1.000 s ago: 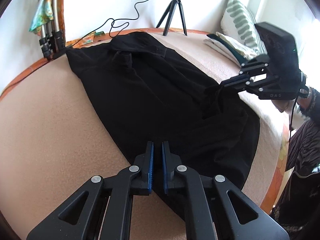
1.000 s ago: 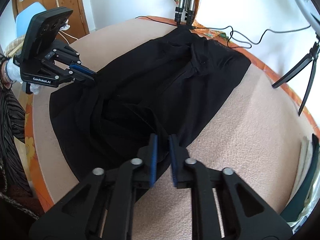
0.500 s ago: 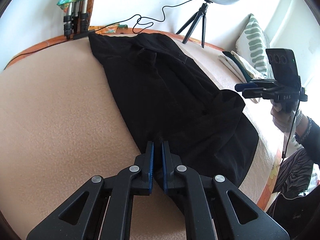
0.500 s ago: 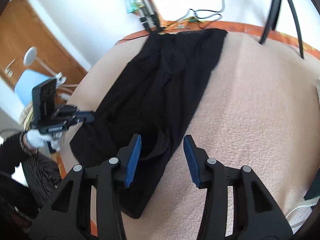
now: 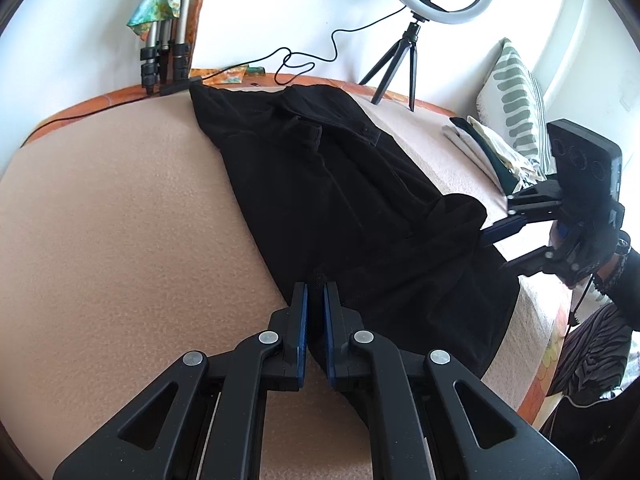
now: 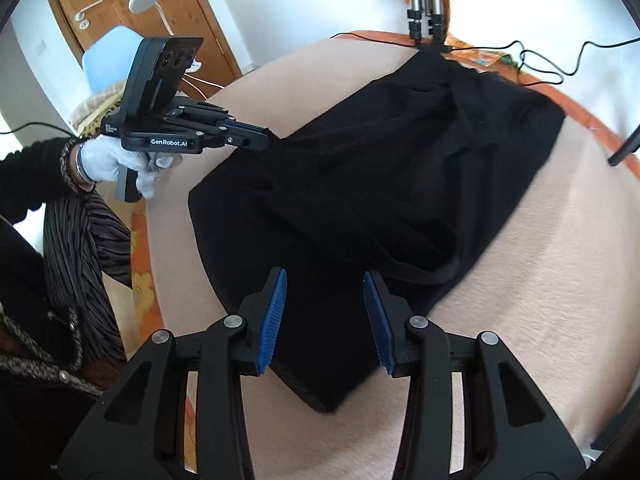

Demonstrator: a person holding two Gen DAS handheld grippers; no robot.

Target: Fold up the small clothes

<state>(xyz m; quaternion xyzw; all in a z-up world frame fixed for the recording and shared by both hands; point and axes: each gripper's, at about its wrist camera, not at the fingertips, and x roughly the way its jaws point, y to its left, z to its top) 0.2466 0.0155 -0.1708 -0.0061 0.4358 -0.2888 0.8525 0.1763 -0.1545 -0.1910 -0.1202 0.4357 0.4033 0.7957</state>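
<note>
A black garment [image 5: 352, 200] lies spread lengthwise on a beige padded surface [image 5: 120, 240]; it also shows in the right wrist view [image 6: 380, 184]. My left gripper [image 5: 315, 300] is shut on the garment's near edge and holds a pinch of black cloth between its blue pads; it also shows in the right wrist view [image 6: 266, 140], lifting that edge. My right gripper [image 6: 325, 312] is open and empty, hovering above the garment's near corner. In the left wrist view it [image 5: 496, 244] sits at the garment's right side with its jaws apart.
A ring light on a tripod [image 5: 404, 60] and cables stand at the far edge. Folded cloths [image 5: 488, 148] and a striped pillow [image 5: 516, 108] lie at the right. Tripod legs [image 5: 164, 60] stand at the far left. The orange bed edge [image 5: 548, 360] is close at the right.
My right gripper let go of the garment, opened, and drew back over its near corner. My left gripper stayed shut on the cloth and lifted its edge.
</note>
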